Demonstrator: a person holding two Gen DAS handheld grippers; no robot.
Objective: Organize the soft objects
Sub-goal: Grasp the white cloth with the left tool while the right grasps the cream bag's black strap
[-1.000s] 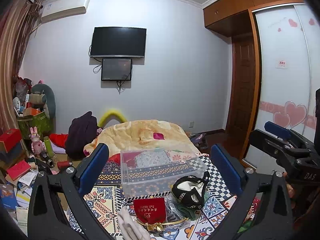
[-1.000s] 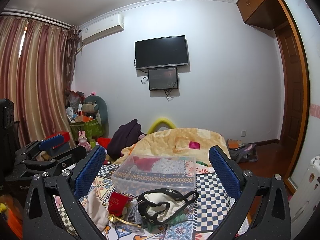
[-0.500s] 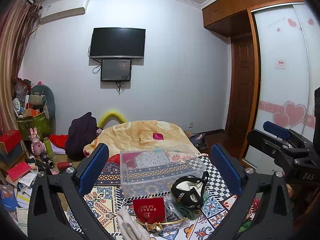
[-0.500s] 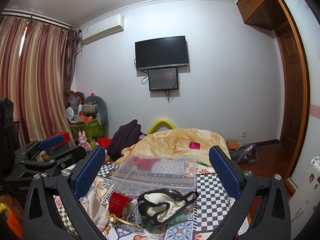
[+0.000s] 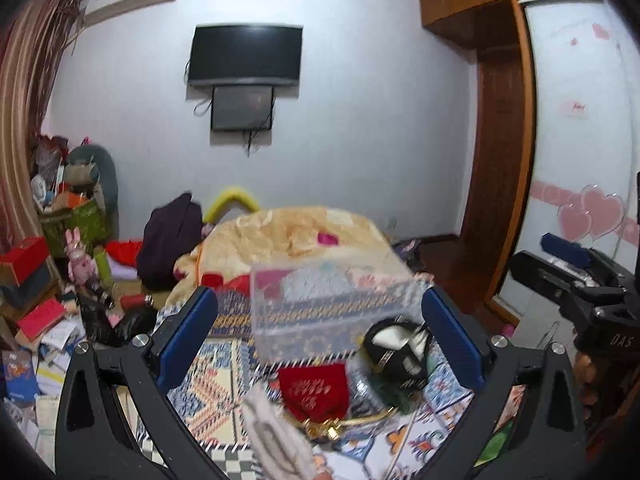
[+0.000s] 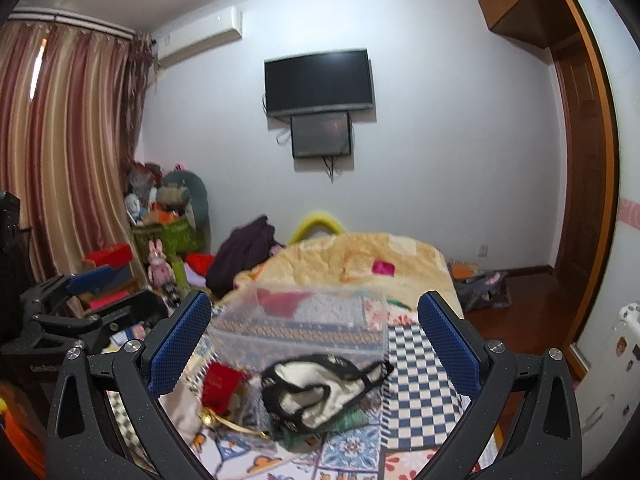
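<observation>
On the patterned bed cover lies a heap of soft items: a black-and-white garment (image 6: 316, 388) (image 5: 394, 354), a red pouch (image 5: 314, 392) (image 6: 220, 384), a white cloth (image 5: 276, 436) and a green cloth (image 6: 348, 420). Behind them stands a clear plastic box (image 5: 324, 300) (image 6: 304, 320). My left gripper (image 5: 320, 344) hovers above the heap, open and holding nothing. My right gripper (image 6: 314, 344) is also open and holds nothing, over the garment. Each gripper shows at the other view's edge.
A yellow blanket (image 5: 296, 236) covers the far end of the bed, with a dark bag (image 5: 168, 236) beside it. Boxes, books and toys crowd the floor at left (image 5: 44, 308). A wardrobe (image 5: 580, 160) and wooden door stand at right.
Both grippers have tipped down and moved slightly closer to the heap; the views are blurred by motion. Jaws stay open.
</observation>
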